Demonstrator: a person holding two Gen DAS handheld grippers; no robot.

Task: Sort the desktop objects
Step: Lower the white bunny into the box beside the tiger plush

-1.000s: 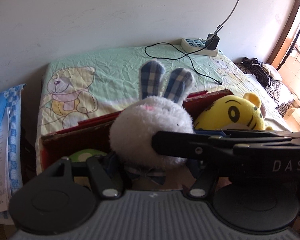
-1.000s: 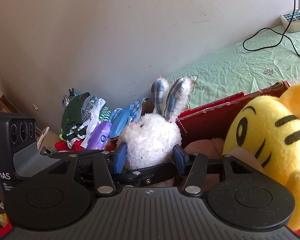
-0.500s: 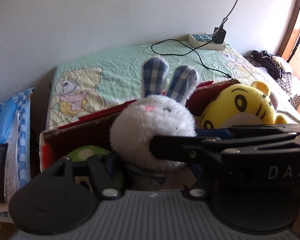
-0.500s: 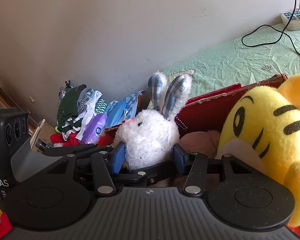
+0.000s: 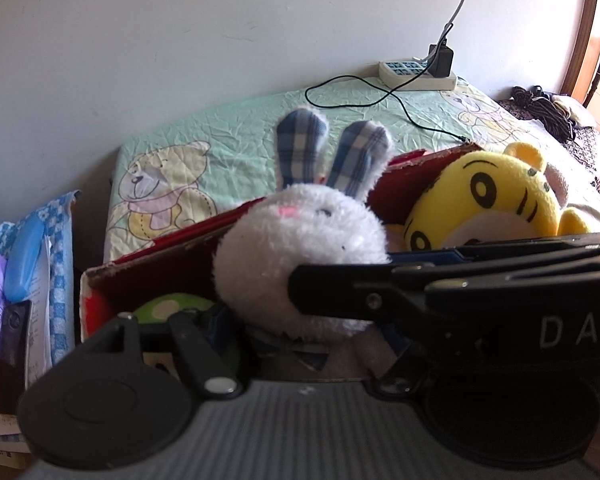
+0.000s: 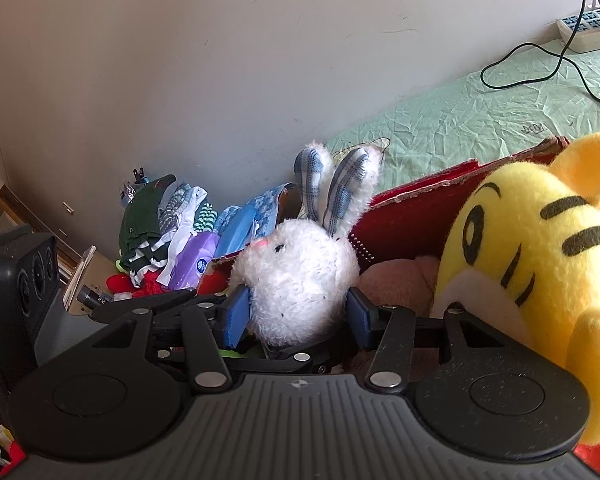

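The right gripper (image 6: 298, 314) has its jaws clamped on the white rabbit plush (image 6: 300, 276) over the red box (image 6: 412, 216); whether the left gripper's (image 5: 300, 344) jaws grip anything cannot be told.

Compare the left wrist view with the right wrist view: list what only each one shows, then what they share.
Only the left wrist view shows the green spotted toy in the red box and the bear print on the sheet. Only the right wrist view shows the folded clothes pile and the right hand-held gripper flanking the white rabbit plush. Both show the rabbit, the yellow tiger plush and the power strip.
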